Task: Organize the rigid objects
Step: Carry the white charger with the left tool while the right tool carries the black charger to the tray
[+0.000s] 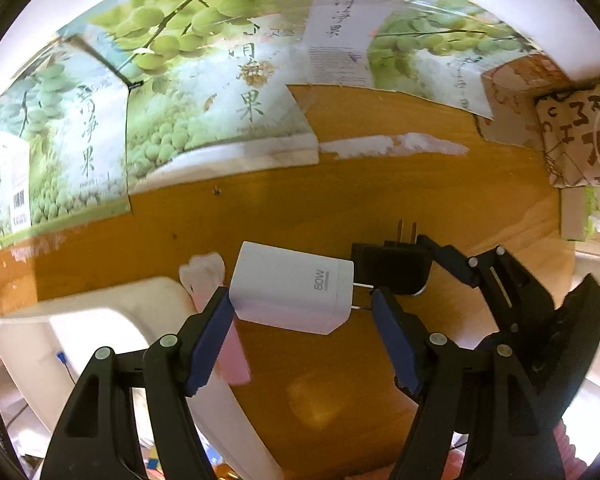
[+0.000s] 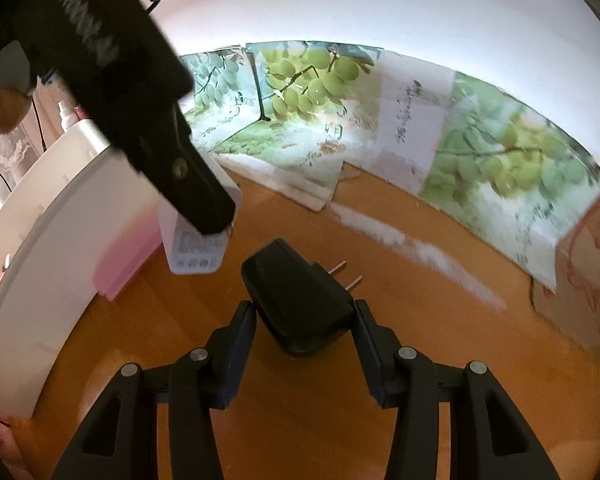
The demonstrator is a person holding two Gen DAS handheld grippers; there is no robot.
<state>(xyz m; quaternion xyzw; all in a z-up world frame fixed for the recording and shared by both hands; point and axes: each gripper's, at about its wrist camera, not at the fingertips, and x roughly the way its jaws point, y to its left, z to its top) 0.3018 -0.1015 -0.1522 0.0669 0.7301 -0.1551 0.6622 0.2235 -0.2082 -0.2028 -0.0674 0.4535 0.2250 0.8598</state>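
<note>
From the left wrist, the left claw (image 1: 303,304) pinches a white charger (image 1: 290,290) marked 80W: one blue pad presses its blunt end, the other meets the tips of its prongs. The charger hangs over the orange counter (image 1: 340,208), just beside a white tray (image 1: 100,320) with a pink piece at its edge. Close to the right, the right claw (image 1: 392,268) grips a black adapter (image 1: 392,270), its two prongs pointing up the picture. Flattened grape-print cartons (image 1: 180,92) line the far side.

From the right wrist, the right claw (image 2: 304,316) is pressed against both flanks of the black adapter (image 2: 300,300), prongs aimed away to the right, held above the counter (image 2: 340,420). The left claw (image 2: 204,216) comes in from the upper left, gripping the white charger (image 2: 198,250) near the white tray (image 2: 60,240).
</note>
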